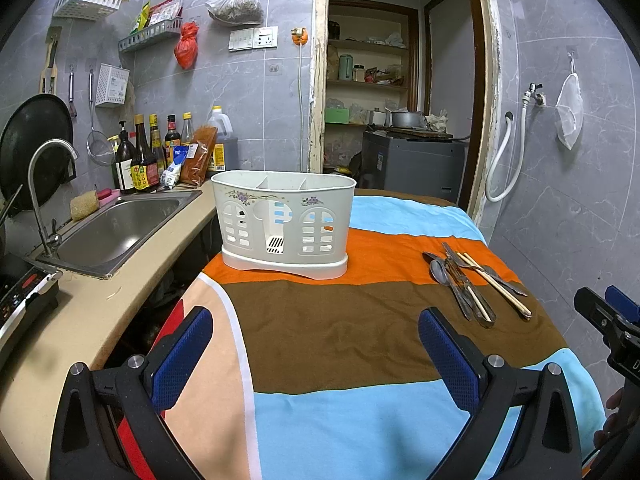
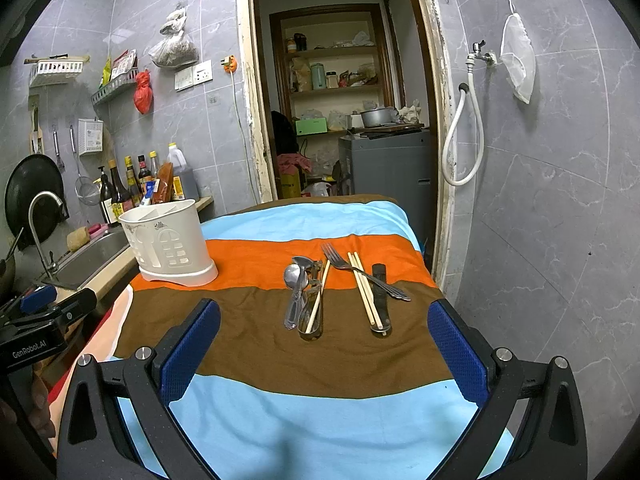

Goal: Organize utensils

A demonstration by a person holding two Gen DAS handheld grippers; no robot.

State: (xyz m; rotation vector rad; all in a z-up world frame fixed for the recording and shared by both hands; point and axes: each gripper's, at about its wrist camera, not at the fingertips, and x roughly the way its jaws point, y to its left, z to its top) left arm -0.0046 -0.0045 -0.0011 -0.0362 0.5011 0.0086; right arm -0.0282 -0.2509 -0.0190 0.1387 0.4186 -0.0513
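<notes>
Where striped cloth spreads; sink left | tiled wall right

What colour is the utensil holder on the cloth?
White, with small purple flower prints near the rim of the utensil holder; the left wrist view shows it best.

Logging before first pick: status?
Left gripper and right gripper open, empty. Utensils loose on striped cloth; white caddy empty. Nothing in the way.

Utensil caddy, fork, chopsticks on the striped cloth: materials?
Utensil caddy: looks like moulded plastic, cream, matte, with window-shaped cutouts and a printed flower trim.
Fork: metal, probably stainless steel; grey with a dull shine.
Chopsticks: pale tan, matte sticks, likely bamboo or wood; grain too small to tell.
</notes>
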